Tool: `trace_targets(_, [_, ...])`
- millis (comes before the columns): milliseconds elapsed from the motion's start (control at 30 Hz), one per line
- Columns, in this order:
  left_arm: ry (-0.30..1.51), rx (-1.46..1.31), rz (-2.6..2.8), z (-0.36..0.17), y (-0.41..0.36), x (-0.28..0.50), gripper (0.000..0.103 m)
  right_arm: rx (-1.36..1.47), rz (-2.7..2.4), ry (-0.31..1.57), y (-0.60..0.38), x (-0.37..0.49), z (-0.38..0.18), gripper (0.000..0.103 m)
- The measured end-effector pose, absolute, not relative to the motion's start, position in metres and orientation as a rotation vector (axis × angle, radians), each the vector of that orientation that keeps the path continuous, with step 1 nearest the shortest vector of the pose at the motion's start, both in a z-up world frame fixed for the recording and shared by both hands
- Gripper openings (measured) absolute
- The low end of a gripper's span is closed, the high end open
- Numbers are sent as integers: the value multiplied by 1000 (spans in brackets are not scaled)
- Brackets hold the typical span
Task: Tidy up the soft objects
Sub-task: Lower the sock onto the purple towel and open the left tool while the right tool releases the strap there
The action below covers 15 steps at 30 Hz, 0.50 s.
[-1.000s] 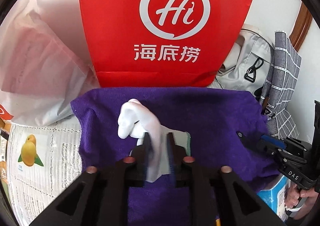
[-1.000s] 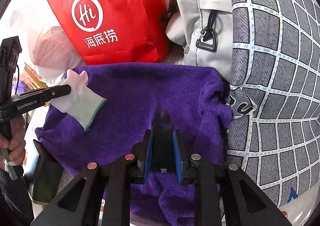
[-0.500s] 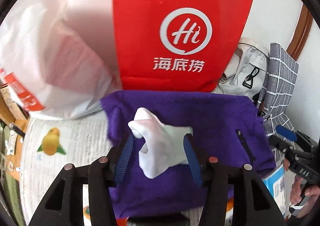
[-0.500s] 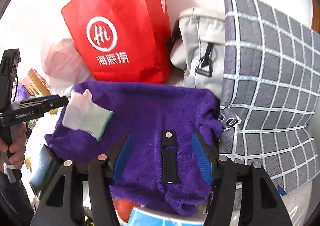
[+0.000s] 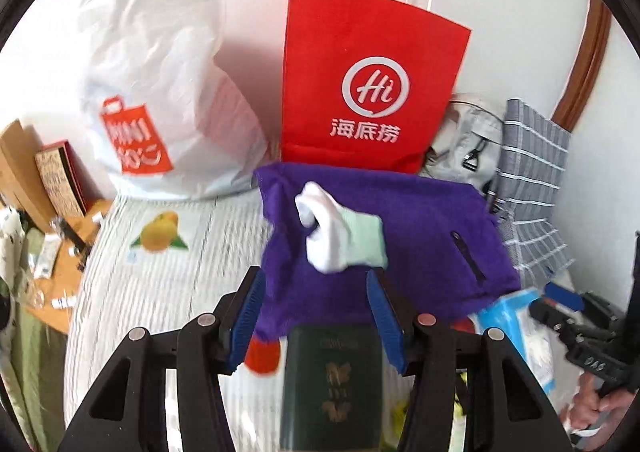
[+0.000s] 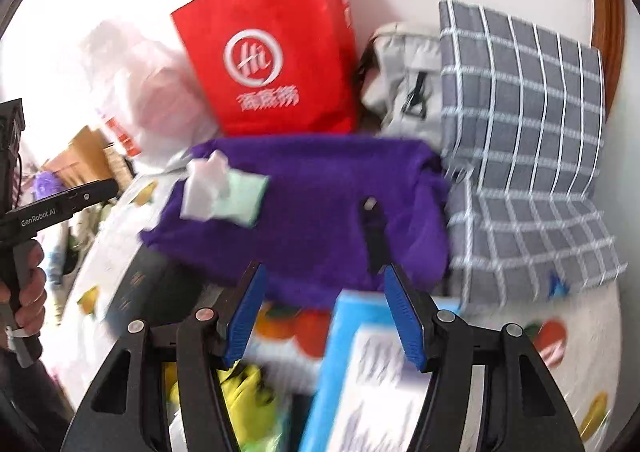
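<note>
Both grippers hang above the cluttered, fruit-printed surface point(image 5: 168, 284) with nothing between their blue pads. The left gripper point(image 5: 316, 312) has its jaws released, and so does the right gripper point(image 6: 324, 310); each stands clear of the cloth below it.

The soft things sit together in the middle: a folded purple fleece towel point(image 5: 400, 236) laid flat as a base, with a rolled white and pale-green sock point(image 5: 340, 232) resting on its left part and a short black strap point(image 6: 376, 236) lying on its right part. My guess is the towel serves as the collecting spot, so small pieces go on top rather than among the clutter.

Behind the towel a red paper carrier bag with a white round logo point(image 5: 372, 80) stands upright against the wall, beside a white plastic shopping bag point(image 5: 160, 92), a pale grey fabric bag point(image 6: 404, 84) and a grey checked cushion point(image 6: 520, 140). Nearer the grippers lie a dark green booklet point(image 5: 332, 384) and a light blue packet point(image 6: 360, 372), hard items likely left out.
</note>
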<state>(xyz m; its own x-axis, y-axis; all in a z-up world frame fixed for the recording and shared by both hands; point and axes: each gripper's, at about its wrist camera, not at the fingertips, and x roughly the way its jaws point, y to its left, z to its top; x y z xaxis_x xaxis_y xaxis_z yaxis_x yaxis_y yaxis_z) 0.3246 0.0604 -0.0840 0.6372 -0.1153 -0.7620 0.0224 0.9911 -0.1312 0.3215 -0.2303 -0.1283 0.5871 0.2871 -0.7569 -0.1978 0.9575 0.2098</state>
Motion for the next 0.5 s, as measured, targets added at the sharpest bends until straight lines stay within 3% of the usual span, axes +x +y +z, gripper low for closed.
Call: trace_targets(500, [872,-185,-58,-89,90,216,51,158,236,946,-221,219,-134,61])
